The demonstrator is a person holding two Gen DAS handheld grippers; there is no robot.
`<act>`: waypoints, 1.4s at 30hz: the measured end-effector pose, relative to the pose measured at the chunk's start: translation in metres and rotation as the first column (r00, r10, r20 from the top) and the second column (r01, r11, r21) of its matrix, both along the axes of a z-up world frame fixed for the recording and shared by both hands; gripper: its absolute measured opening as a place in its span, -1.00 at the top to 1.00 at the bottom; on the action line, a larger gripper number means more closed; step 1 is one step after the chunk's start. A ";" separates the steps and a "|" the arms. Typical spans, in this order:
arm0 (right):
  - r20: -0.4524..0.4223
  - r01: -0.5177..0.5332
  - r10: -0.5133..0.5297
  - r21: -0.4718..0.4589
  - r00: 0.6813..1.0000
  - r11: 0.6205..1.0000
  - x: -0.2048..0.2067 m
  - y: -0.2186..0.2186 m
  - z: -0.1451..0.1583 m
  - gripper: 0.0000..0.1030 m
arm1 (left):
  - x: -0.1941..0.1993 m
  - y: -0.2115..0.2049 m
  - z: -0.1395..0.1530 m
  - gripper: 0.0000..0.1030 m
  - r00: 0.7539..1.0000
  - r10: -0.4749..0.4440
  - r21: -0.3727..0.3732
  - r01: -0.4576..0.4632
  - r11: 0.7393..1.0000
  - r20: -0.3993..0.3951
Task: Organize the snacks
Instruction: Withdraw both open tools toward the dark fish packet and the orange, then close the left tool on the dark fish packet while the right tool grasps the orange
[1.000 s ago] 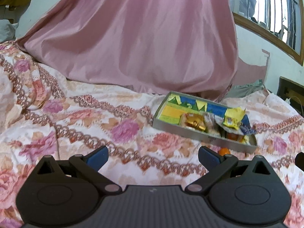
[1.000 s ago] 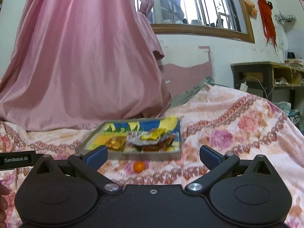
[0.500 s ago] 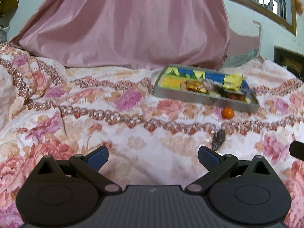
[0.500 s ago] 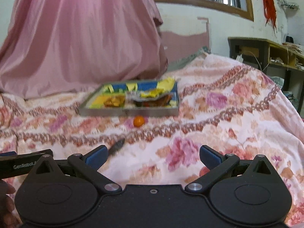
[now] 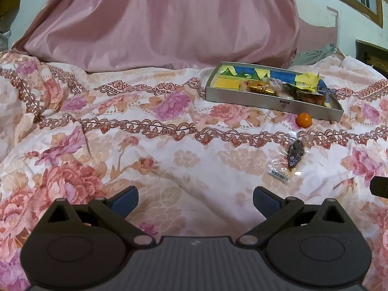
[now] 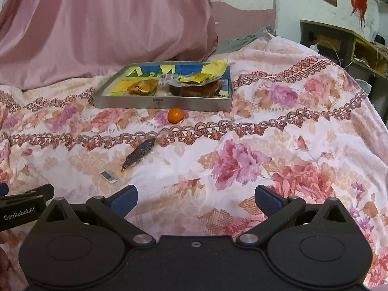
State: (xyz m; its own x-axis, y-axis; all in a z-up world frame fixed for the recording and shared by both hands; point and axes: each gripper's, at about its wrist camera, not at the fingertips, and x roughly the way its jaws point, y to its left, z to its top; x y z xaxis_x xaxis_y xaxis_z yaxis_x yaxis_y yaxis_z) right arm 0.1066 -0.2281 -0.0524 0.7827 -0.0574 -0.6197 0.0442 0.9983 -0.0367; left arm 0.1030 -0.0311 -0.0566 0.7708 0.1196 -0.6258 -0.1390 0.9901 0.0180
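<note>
Left gripper (image 5: 195,201) has its blue-padded fingers spread wide with nothing between them, hovering over the floral bedspread (image 5: 145,150). Ahead to the right lies a clear-wrapped dark snack (image 6: 139,154), long and thin, barcode tag at one end. Past it, a little orange ball (image 6: 175,115) sits just beside the silver tray (image 6: 160,102) stuffed with yellow and gold wrappers. Right gripper (image 6: 196,200) is equally wide apart and empty.
</note>
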 end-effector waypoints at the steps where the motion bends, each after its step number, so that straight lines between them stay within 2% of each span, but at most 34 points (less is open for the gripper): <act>1: -0.003 0.000 0.000 0.000 1.000 1.000 0.001 0.000 0.000 -0.99 | 0.000 0.000 0.000 -0.99 1.000 -0.003 0.004 0.003 1.000 0.000; 11: -0.034 -0.012 0.013 0.029 0.999 0.999 0.007 -0.003 -0.001 -0.99 | 0.003 -0.007 -0.006 -0.99 0.999 -0.029 0.036 0.030 0.999 -0.024; 21: -0.085 -0.033 0.044 0.124 0.995 0.992 0.031 -0.015 -0.003 -0.99 | 0.013 -0.021 -0.011 -0.99 0.992 -0.127 0.109 0.128 0.986 -0.024; 26: -0.078 -0.061 0.068 0.095 0.995 0.994 0.049 -0.022 -0.004 -0.99 | 0.020 -0.031 -0.016 -0.99 0.980 -0.196 0.136 0.199 0.971 -0.032; 36: -0.034 -0.181 0.181 0.002 0.983 0.984 0.078 -0.029 -0.011 -0.99 | 0.048 -0.054 -0.016 -0.99 0.928 -0.371 0.146 0.371 0.917 -0.031; 42: -0.009 -0.231 0.231 -0.010 0.973 0.973 0.092 -0.034 -0.018 -0.99 | 0.070 -0.069 -0.016 -0.99 0.872 -0.488 0.120 0.489 0.864 -0.041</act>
State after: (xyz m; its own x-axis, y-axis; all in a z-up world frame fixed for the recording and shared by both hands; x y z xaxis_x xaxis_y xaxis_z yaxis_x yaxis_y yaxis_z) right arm 0.1985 -0.2625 -0.0699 0.7709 0.1176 -0.6260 -0.1875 0.9812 -0.0466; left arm 0.1734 -0.1005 -0.0722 0.7453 -0.1946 -0.6377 0.3622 0.9212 0.1422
